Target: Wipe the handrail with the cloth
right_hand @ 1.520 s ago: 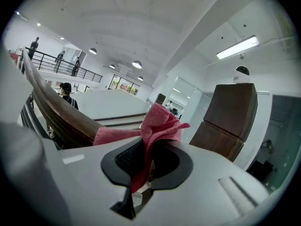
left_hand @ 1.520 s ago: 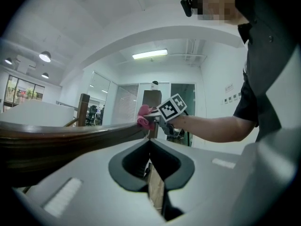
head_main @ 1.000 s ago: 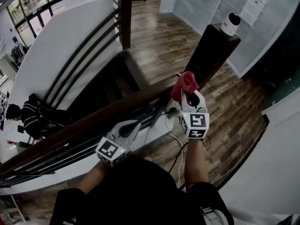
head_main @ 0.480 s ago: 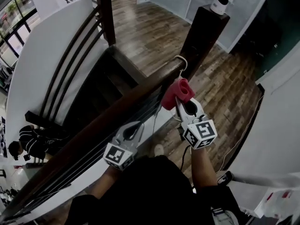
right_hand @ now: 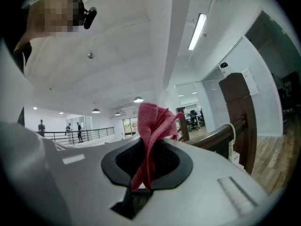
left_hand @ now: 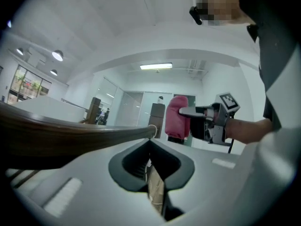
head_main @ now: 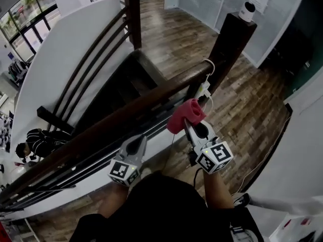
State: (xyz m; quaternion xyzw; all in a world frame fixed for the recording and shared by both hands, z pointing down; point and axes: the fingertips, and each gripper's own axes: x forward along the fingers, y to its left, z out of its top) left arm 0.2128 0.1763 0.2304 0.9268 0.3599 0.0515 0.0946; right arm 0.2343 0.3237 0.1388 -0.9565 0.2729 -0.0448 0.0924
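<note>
The dark wooden handrail (head_main: 136, 105) runs from lower left up to a tall post (head_main: 227, 47). My right gripper (head_main: 189, 124) is shut on a bunched red cloth (head_main: 185, 116), held on the near side of the rail a little short of the post. It looks just clear of the wood. The right gripper view shows the cloth (right_hand: 153, 126) sticking up out of the jaws, with the handrail (right_hand: 211, 138) behind it. My left gripper (head_main: 140, 140) is shut and holds nothing, low beside the rail further left. From the left gripper view, the handrail (left_hand: 70, 135) is at the left and the cloth (left_hand: 178, 117) beyond.
A white camera (head_main: 248, 11) stands on the post. A white cable (head_main: 207, 82) loops round the rail's end and hangs down. Thin metal bars (head_main: 91, 158) run under the rail. Beyond it a stairwell (head_main: 121, 89) drops away, with a person (head_main: 38, 142) far below.
The right gripper with the cloth has drawn back from the rail's end by the post, toward me and lower. The left gripper has stayed by the rail.
</note>
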